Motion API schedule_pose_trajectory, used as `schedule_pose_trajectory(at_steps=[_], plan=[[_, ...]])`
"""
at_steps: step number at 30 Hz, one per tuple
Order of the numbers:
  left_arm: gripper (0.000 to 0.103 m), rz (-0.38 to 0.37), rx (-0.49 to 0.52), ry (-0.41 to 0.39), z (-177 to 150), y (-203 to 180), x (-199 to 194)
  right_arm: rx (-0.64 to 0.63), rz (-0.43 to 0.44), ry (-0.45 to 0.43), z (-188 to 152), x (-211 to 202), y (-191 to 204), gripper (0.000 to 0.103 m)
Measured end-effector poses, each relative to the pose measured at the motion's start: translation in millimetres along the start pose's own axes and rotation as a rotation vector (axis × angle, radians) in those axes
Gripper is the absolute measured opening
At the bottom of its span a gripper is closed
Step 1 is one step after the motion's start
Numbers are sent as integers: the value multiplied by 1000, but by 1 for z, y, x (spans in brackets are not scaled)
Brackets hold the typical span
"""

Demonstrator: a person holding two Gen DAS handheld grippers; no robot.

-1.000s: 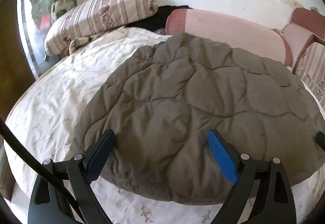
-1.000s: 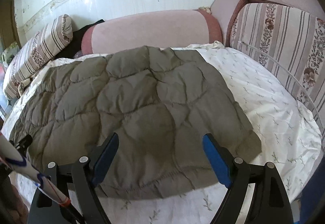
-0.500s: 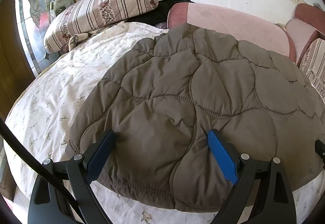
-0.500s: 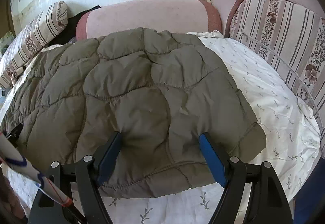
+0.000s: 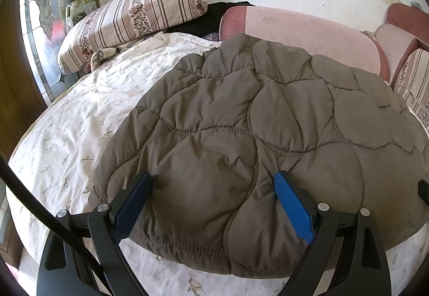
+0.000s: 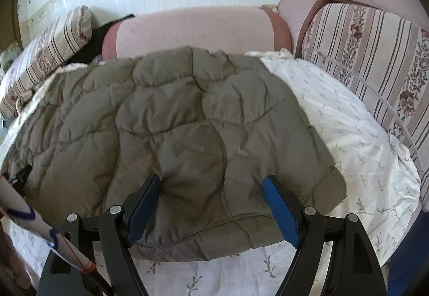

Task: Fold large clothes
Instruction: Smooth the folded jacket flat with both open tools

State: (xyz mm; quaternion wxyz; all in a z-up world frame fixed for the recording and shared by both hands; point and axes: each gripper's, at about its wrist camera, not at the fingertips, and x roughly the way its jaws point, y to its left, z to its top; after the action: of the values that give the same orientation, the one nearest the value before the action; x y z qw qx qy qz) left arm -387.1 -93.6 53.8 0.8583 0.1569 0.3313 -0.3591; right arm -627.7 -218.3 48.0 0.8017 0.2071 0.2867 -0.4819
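Observation:
A large grey-brown quilted jacket lies spread flat on a bed with a white floral sheet. My left gripper is open, its blue-padded fingers resting on the jacket's near left hem. In the right wrist view the jacket fills the middle, and my right gripper is open with its fingers pressed onto the near right hem. Neither gripper holds fabric.
A pink bolster lies along the far wall. A striped floral pillow sits at the far left, striped cushions at the right. A dark garment lies behind the bolster. A window is at the left.
Both grippers have moved forward and down onto the jacket's near hem; they hovered just before it earlier. Both stay open.

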Motion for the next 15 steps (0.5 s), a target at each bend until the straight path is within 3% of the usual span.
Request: schedule_pose_trajectory(at_steps=[5,15], plan=[[92,9,6,-25,-3,0,-12,1,9,-25,-6,-15,2,84],[92,-75,20,-27,-26,2,-52,45,25,-31,-23,-44,-12,84]])
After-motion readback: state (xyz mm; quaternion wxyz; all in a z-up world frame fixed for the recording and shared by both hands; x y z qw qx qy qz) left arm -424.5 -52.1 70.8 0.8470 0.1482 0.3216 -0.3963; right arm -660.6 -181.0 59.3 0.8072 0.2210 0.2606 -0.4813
